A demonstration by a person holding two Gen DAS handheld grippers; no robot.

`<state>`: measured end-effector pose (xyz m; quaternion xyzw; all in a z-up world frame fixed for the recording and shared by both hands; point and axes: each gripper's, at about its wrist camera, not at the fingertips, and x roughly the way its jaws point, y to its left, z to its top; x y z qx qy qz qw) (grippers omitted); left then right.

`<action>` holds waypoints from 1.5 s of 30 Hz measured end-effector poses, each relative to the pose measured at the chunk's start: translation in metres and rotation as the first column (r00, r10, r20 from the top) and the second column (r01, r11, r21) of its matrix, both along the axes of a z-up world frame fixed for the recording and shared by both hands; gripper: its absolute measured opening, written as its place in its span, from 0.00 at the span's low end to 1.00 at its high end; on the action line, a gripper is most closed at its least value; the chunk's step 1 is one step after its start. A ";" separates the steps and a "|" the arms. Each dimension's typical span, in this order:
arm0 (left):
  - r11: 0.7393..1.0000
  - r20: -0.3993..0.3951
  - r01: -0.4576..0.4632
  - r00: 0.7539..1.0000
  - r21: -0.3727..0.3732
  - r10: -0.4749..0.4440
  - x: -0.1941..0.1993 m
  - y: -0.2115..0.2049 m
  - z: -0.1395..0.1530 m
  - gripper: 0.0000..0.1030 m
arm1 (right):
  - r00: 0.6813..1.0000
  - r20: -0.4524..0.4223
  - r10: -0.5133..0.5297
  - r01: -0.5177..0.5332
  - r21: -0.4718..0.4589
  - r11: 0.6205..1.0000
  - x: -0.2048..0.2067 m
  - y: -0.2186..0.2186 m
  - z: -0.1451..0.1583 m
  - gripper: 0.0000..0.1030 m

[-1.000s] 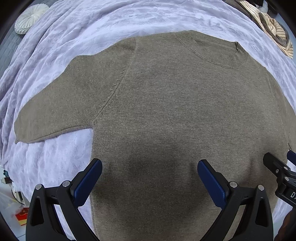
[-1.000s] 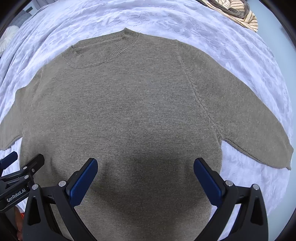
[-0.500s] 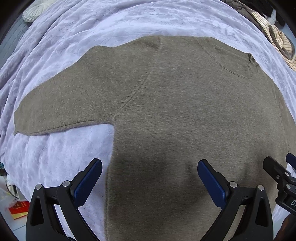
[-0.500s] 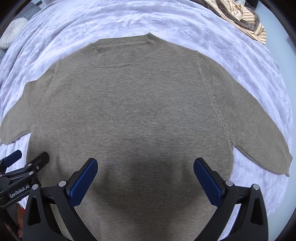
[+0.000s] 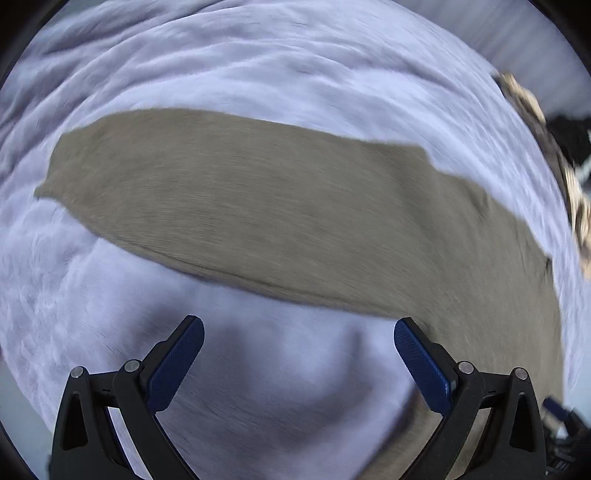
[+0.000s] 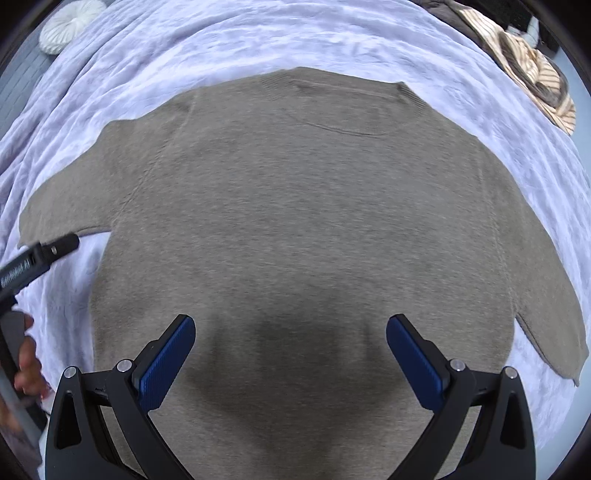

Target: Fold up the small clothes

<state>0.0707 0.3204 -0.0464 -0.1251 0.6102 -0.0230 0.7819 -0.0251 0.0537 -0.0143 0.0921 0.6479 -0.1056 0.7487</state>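
A grey-brown knit sweater (image 6: 306,229) lies flat and face up on a pale lilac bedspread (image 6: 221,40), collar at the far side and both sleeves spread out. My right gripper (image 6: 290,352) hovers open over the lower middle of its body, nothing between the blue pads. In the left wrist view the sweater's left sleeve (image 5: 229,195) stretches across the frame, blurred by motion. My left gripper (image 5: 299,358) is open above bare bedspread just in front of that sleeve. The left gripper's tip (image 6: 55,249) shows at the left edge of the right wrist view, beside the sleeve cuff.
A striped beige and brown garment (image 6: 528,62) lies bunched at the far right of the bed. A round white cushion (image 6: 70,22) sits at the far left. A hand (image 6: 27,365) holds the left gripper at the left edge. The bedspread (image 5: 280,62) is wrinkled beyond the sleeve.
My left gripper has swung left, off the sweater's body, and now faces the left sleeve over bare bedspread. The right gripper has shifted slightly; both stay open.
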 end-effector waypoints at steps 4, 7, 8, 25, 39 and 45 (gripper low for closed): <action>0.980 -0.018 -0.139 0.990 -0.144 0.137 0.016 0.066 -0.022 1.00 | 0.999 -0.007 0.034 -0.034 0.000 0.999 0.004 0.020 -0.002 1.00; 0.960 -0.007 -0.180 0.983 -0.214 0.182 0.029 0.089 -0.027 1.00 | 0.999 -0.014 0.051 -0.051 -0.007 0.999 0.007 0.030 -0.005 1.00; 0.960 0.016 -0.188 0.980 -0.207 0.196 0.036 0.094 -0.025 1.00 | 0.998 -0.017 0.058 -0.058 -0.008 0.998 0.009 0.034 -0.005 1.00; 0.985 0.360 0.056 0.933 -0.163 0.007 0.043 0.026 0.069 0.06 | 0.999 0.019 0.043 -0.043 0.020 0.999 -0.003 0.036 0.004 1.00; 0.772 0.296 0.633 0.750 -0.062 -0.591 -0.018 -0.274 0.047 0.06 | 0.968 0.081 -0.238 0.237 0.024 0.971 -0.064 -0.073 0.013 1.00; 0.772 0.158 0.635 0.759 0.040 -0.632 -0.040 -0.278 0.009 0.07 | 0.957 0.056 -0.284 0.283 0.025 0.959 -0.087 -0.104 0.005 1.00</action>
